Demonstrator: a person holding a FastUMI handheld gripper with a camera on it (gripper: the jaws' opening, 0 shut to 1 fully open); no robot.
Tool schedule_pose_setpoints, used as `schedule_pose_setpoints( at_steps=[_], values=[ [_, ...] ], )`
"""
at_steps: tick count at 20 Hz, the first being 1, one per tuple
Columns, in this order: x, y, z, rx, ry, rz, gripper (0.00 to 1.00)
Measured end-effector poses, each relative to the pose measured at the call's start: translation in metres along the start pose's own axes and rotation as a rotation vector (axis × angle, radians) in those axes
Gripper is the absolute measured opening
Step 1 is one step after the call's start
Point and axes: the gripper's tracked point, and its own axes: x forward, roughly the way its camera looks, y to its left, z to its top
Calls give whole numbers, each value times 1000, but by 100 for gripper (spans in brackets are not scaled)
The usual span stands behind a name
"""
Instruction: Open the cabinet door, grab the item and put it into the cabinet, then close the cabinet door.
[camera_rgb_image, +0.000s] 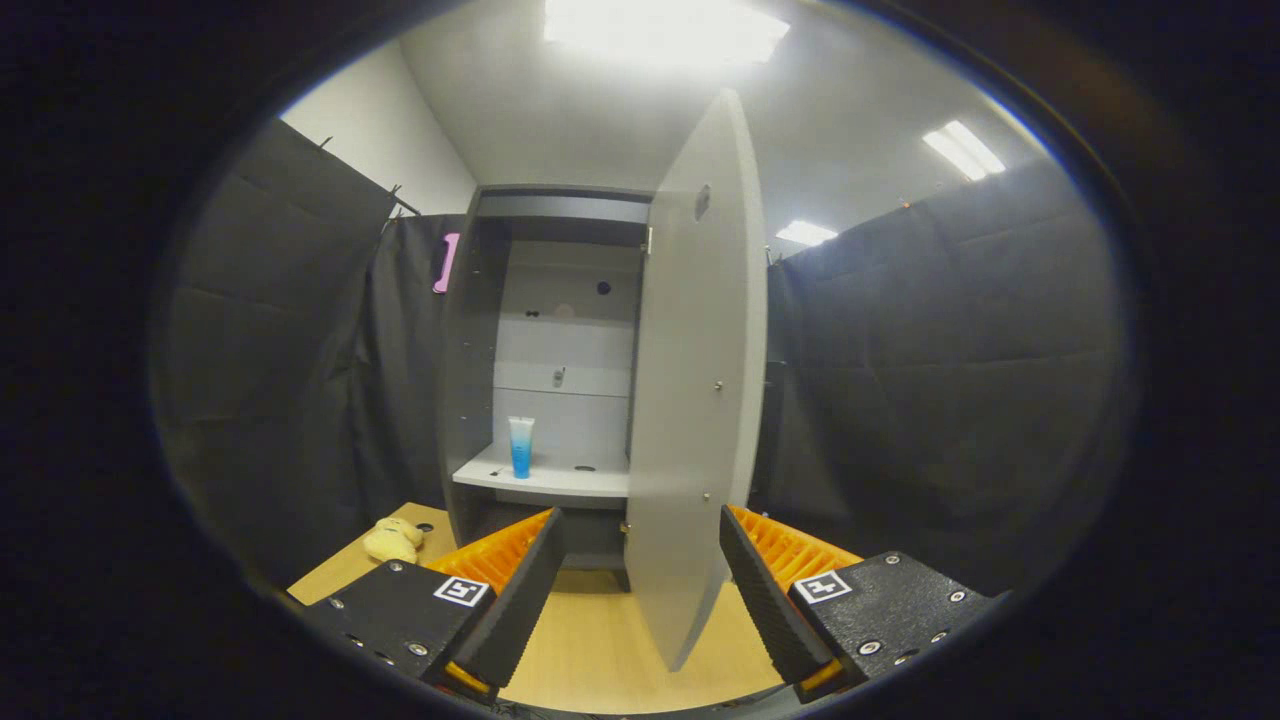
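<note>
A grey cabinet (470, 400) stands on the wooden table ahead of me. Its door (695, 380) hangs open, swung out toward me, with its lower edge reaching down between my fingers. On the cabinet's white shelf (545, 480) stands a blue and white tube (521, 447), upright. My gripper (640, 585) is open; its two fingers sit either side of the door's bottom edge without pressing on it.
A small yellow plush toy (393, 541) lies on the wooden table (600, 640) left of the cabinet's foot. Black cloth walls close in on both sides. A pink object (446, 262) hangs on the cloth at the cabinet's upper left.
</note>
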Motion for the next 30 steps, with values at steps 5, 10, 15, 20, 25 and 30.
schedule_pose_setpoints(
  at_steps=[5,10,15,20,25,30],
  values=[
    [-1,-46,-4,-4,29,-113,95],
    [-2,-99,-6,0,57,-256,95],
    [17,-133,-6,14,70,-328,95],
    [50,-150,-1,42,71,-345,94],
    [98,-153,1,58,61,-291,94],
    [110,-148,4,31,49,-257,90]
  ],
)
